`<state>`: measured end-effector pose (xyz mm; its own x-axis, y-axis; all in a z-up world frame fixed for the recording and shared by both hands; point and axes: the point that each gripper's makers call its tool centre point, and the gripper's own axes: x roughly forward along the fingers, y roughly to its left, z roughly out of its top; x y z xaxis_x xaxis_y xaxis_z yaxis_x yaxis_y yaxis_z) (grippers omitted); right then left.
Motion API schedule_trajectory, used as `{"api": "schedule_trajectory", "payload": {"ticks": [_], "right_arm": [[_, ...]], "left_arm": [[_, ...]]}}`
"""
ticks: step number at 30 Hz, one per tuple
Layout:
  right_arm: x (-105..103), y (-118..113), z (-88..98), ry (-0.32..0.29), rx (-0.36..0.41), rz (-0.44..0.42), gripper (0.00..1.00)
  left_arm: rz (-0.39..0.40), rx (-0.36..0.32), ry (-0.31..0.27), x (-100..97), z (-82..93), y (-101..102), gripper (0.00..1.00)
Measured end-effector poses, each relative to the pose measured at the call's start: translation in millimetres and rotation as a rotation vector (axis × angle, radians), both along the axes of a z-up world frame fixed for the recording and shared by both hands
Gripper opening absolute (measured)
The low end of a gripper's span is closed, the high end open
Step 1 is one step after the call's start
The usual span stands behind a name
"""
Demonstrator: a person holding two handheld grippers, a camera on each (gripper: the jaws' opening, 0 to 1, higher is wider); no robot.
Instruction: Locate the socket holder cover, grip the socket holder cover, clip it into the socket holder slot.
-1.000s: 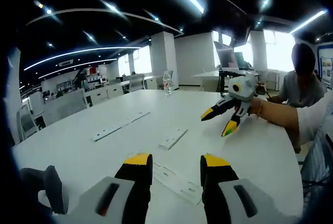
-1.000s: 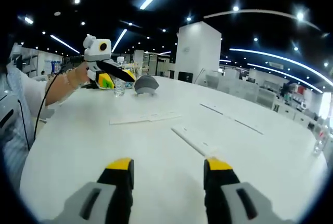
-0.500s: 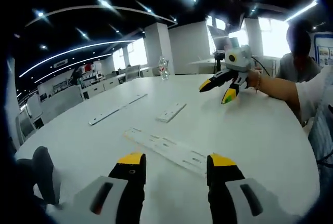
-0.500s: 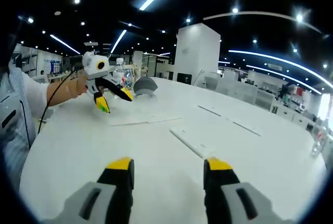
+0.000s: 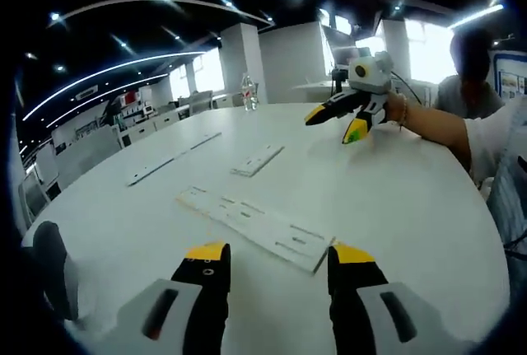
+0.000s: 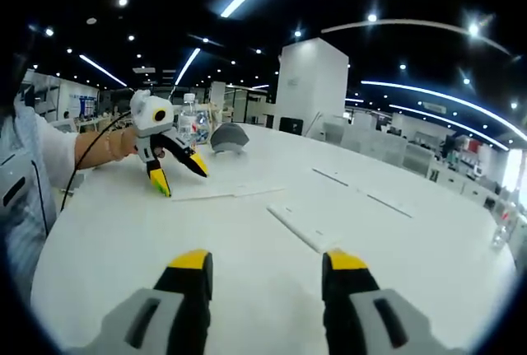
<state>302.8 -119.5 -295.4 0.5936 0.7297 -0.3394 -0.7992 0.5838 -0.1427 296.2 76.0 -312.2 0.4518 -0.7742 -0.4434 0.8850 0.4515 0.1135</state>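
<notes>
Left hand-held gripper (image 5: 274, 256): jaws wide, empty, over the near worktop (image 5: 395, 198) edge. Long socket holder (image 5: 255, 225) just ahead; short socket holder cover (image 5: 258, 160) beyond, mid-worktop. Right hand-held gripper (image 6: 268, 263): jaws wide, empty.

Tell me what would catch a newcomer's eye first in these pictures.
Probably the yellow-tipped left hand-held gripper, jaws open, reaching down toward a long white strip on the round white table. The right hand-held gripper hangs open over the table, and three more white strips lie scattered there.
</notes>
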Motion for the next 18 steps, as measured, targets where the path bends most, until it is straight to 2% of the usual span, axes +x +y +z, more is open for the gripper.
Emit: {"api": "schedule_trajectory", "payload": {"ticks": [9, 18], "right_arm": [[-1.7, 2.0, -0.4, -0.002, -0.006, 0.001, 0.54], [-2.3, 2.1, 0.0, -0.004, -0.01, 0.006, 0.54]], "left_arm": [[0.027, -0.045, 0.037, 5.0, -1.5, -4.4, 0.46], [0.043, -0.052, 0.043, 1.2, -3.2, -11.3, 0.45]]}}
